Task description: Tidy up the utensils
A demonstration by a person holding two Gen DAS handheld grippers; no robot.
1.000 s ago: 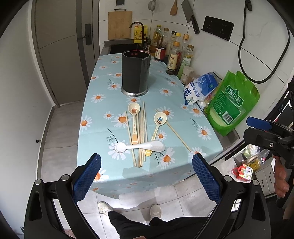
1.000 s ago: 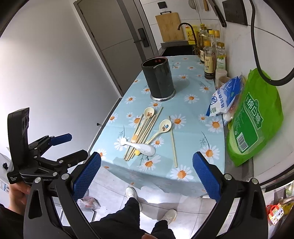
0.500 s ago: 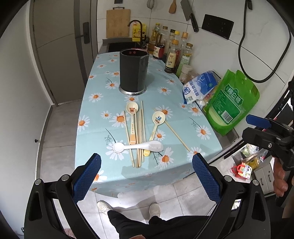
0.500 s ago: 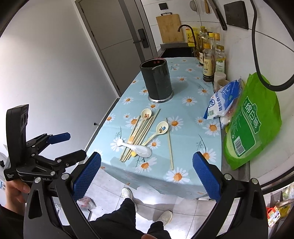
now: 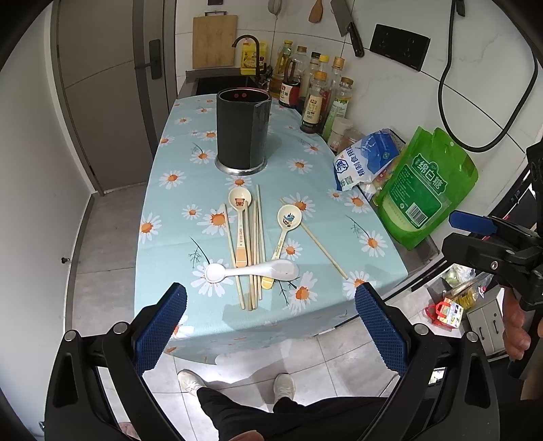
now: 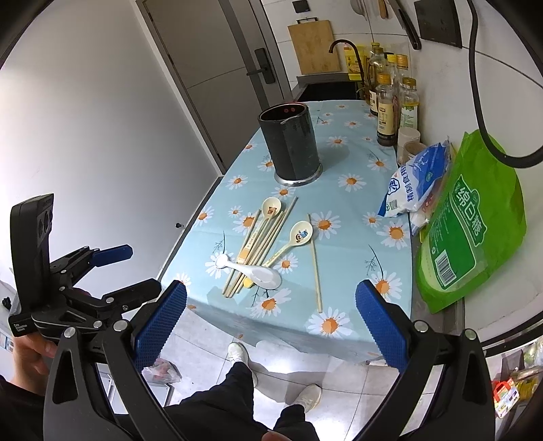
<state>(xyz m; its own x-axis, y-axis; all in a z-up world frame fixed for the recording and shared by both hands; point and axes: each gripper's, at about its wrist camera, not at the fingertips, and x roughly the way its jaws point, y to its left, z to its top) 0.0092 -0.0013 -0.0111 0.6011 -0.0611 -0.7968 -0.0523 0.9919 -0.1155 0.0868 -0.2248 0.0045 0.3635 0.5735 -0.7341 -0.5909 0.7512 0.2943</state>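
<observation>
This is a home kitchen. Behind the dark utensil holder [image 5: 243,130] are a sink with a black tap [image 5: 247,44], a wooden cutting board [image 5: 214,41] and sauce bottles [image 5: 314,101]. A cleaver [image 5: 346,25] hangs on the tiled wall above the bottles.

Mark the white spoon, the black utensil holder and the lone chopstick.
white spoon [image 5: 253,270], left wrist view, mid handle.
black utensil holder [image 5: 241,130], left wrist view, front wall.
lone chopstick [image 6: 315,261], right wrist view, mid shaft.
</observation>
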